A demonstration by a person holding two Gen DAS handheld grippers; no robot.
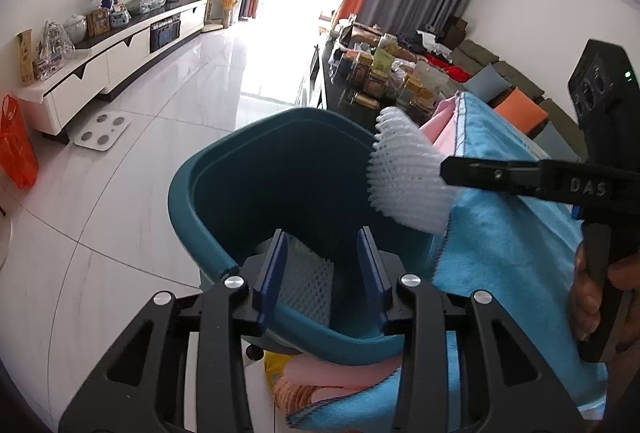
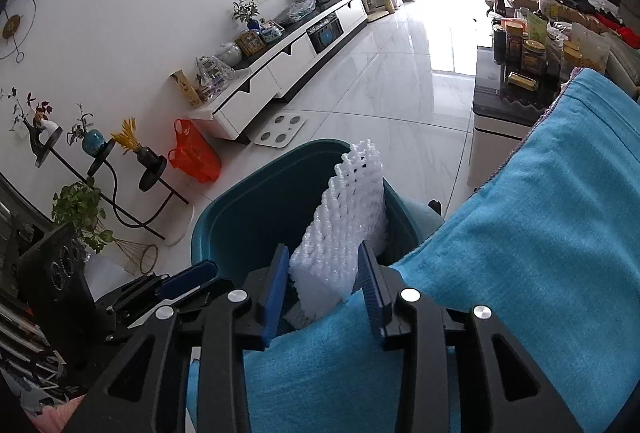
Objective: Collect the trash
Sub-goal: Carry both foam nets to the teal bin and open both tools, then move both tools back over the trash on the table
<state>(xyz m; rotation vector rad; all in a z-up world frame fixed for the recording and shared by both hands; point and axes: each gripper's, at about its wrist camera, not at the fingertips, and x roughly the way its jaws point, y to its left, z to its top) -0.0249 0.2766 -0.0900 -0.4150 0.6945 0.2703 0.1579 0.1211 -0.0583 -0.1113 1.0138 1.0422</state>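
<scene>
A teal bin (image 1: 240, 201) stands on the floor right under both grippers. My left gripper (image 1: 324, 265) hangs over its near rim, jaws open, with a white foam net (image 1: 310, 287) loose between the pads, low inside the bin. My right gripper (image 2: 324, 281) is open over the same bin (image 2: 248, 217). A second white foam net (image 2: 340, 229) stands upright between its pads and sticks out past the tips. From the left wrist, this net (image 1: 408, 177) shows at the end of the right gripper's finger (image 1: 500, 175). A hand (image 1: 588, 297) holds that gripper's handle.
A blue towel (image 2: 540, 233) drapes beside the bin on the right, over a pink cloth (image 1: 440, 133). A coffee table (image 2: 492, 101) crowded with jars stands beyond. A TV cabinet (image 1: 120, 49), a white scale (image 1: 102, 131) and an orange bag (image 2: 192, 153) line the left wall.
</scene>
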